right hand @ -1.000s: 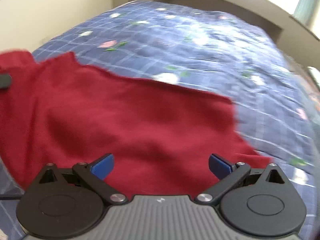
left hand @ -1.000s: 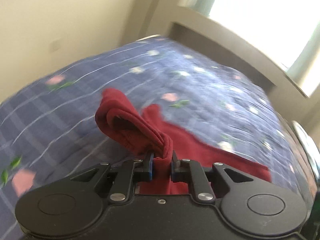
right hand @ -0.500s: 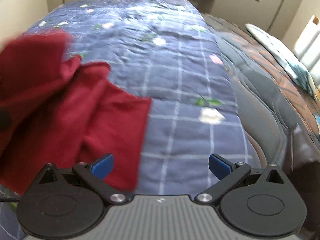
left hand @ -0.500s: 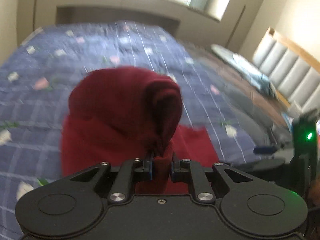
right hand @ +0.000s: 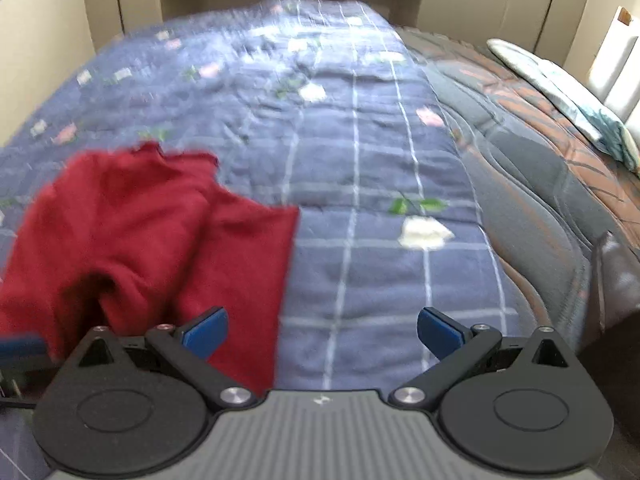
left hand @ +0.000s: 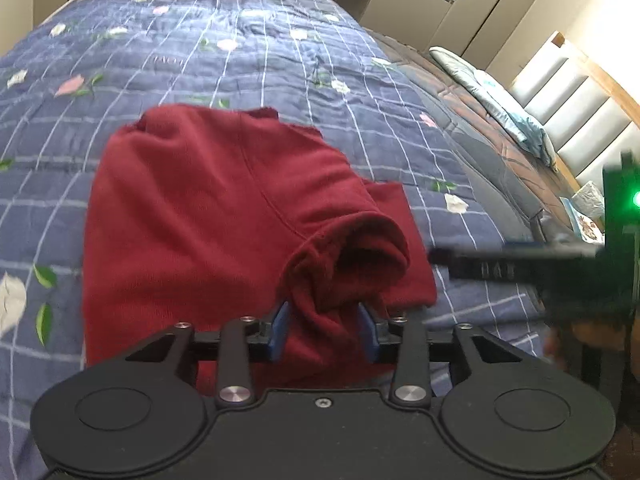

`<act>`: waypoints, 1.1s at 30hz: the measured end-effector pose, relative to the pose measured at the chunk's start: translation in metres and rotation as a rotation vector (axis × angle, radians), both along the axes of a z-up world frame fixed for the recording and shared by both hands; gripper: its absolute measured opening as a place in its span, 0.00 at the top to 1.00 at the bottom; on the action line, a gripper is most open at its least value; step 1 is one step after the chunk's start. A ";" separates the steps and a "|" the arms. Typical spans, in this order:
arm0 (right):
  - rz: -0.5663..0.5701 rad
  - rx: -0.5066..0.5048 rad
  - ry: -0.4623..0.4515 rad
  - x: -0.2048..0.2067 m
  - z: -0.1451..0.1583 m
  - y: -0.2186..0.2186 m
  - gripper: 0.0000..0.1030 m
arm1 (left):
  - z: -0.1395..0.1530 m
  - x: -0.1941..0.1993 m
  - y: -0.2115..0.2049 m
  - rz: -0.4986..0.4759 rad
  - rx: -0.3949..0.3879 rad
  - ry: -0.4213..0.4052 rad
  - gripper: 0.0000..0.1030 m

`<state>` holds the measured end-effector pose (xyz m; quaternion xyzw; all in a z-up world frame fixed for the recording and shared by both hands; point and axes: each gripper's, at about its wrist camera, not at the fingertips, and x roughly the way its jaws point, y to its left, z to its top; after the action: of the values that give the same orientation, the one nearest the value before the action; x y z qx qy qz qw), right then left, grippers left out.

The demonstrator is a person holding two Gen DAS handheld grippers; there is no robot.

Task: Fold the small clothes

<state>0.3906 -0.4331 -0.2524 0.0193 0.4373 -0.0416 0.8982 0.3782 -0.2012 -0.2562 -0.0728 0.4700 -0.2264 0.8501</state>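
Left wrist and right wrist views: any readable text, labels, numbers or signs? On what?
No text reads cleanly in either view.
Quilt: faint pale letters in one square, too faint to read.
Black bar, right side of the left wrist view: a few pale characters, blurred, unreadable.
Printed packet beyond the bed edge: too small to read.
Small pale mark on the grey housing, right wrist view: a logo, no letters.

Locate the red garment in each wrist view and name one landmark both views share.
Left wrist: the red garment fills the centre, its rolled edge between the opening jaws of the left gripper.
Right wrist: the garment lies at lower left, its edge behind the open right gripper's left finger.
Shared landmark: the white flower print on the blue quilt, just right of the garment.
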 end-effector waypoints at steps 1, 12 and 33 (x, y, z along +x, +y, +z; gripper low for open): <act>0.006 0.012 -0.018 0.002 0.002 0.000 0.00 | 0.001 -0.002 0.001 0.009 -0.007 0.004 0.50; 0.026 0.310 -0.016 0.046 -0.008 0.009 0.00 | 0.017 -0.024 0.047 0.269 0.047 -0.033 0.03; 0.028 0.346 -0.006 0.073 -0.019 0.031 0.79 | -0.019 0.026 0.118 0.671 0.058 0.149 0.01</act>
<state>0.4635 -0.4022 -0.2717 0.1679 0.4357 0.0468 0.8831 0.4044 -0.0833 -0.2753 -0.2155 0.4868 0.0851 0.8422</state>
